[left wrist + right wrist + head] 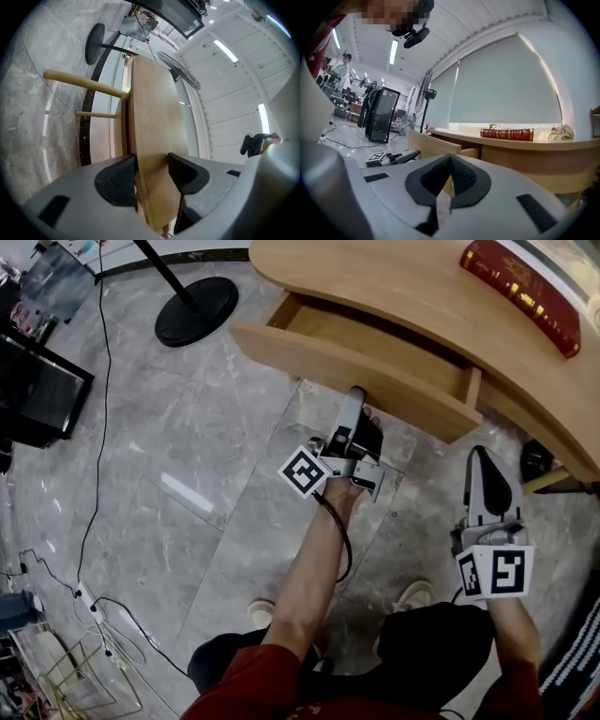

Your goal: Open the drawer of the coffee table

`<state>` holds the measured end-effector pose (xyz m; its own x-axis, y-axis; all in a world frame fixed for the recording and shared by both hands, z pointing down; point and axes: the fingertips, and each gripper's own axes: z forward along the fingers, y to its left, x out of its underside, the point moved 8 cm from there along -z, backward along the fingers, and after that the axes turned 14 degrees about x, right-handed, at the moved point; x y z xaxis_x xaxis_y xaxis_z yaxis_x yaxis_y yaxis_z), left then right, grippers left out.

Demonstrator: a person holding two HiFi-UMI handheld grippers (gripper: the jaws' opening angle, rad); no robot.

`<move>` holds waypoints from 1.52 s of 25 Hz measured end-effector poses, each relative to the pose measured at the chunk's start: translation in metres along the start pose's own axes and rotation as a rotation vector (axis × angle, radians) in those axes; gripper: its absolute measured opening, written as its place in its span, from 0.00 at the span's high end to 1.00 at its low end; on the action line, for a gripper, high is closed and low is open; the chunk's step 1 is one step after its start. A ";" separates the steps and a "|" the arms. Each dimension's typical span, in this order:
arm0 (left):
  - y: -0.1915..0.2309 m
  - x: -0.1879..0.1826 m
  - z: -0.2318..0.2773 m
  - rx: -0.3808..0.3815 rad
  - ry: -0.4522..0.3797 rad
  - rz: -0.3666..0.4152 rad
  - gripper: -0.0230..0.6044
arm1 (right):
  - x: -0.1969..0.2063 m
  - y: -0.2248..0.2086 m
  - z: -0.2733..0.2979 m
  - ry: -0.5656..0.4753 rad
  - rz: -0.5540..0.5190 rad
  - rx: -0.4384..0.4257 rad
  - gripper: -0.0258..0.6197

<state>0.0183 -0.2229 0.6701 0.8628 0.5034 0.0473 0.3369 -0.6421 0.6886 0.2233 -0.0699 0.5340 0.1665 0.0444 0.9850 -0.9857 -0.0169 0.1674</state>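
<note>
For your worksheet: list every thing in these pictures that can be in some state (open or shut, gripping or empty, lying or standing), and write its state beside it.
drawer: open, pulled out from under the coffee table top.
left claw: shut on the drawer's front panel.
right claw: shut, empty, held clear of the table.
red book: closed, lying flat on the tabletop.

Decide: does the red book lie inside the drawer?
No, the red book lies on the coffee table top, outside the open drawer.
</note>
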 end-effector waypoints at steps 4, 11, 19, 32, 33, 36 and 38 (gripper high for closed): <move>-0.013 0.003 -0.012 -0.008 -0.019 -0.003 0.61 | 0.008 -0.003 -0.008 0.010 -0.004 0.047 0.97; -0.030 0.004 -0.031 0.010 -0.039 0.001 0.61 | 0.014 -0.012 -0.011 0.026 0.011 0.088 0.97; -0.048 0.002 -0.053 0.013 -0.043 0.012 0.61 | 0.023 -0.005 -0.008 0.041 -0.012 0.110 0.97; -0.070 0.004 -0.091 0.036 -0.054 0.018 0.61 | 0.038 0.012 -0.016 -0.010 -0.067 0.127 0.97; -0.070 0.004 -0.092 0.038 -0.052 0.016 0.61 | 0.039 0.013 -0.015 -0.016 -0.071 0.130 0.97; -0.071 0.007 -0.095 0.039 -0.043 0.007 0.61 | 0.042 0.014 -0.015 -0.031 -0.077 0.142 0.97; -0.072 0.008 -0.097 0.042 -0.043 0.006 0.61 | 0.043 0.016 -0.016 -0.046 -0.084 0.152 0.97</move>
<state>-0.0356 -0.1162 0.6913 0.8800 0.4746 0.0195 0.3462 -0.6691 0.6576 0.2149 -0.0526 0.5788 0.2523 0.0060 0.9676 -0.9540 -0.1659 0.2498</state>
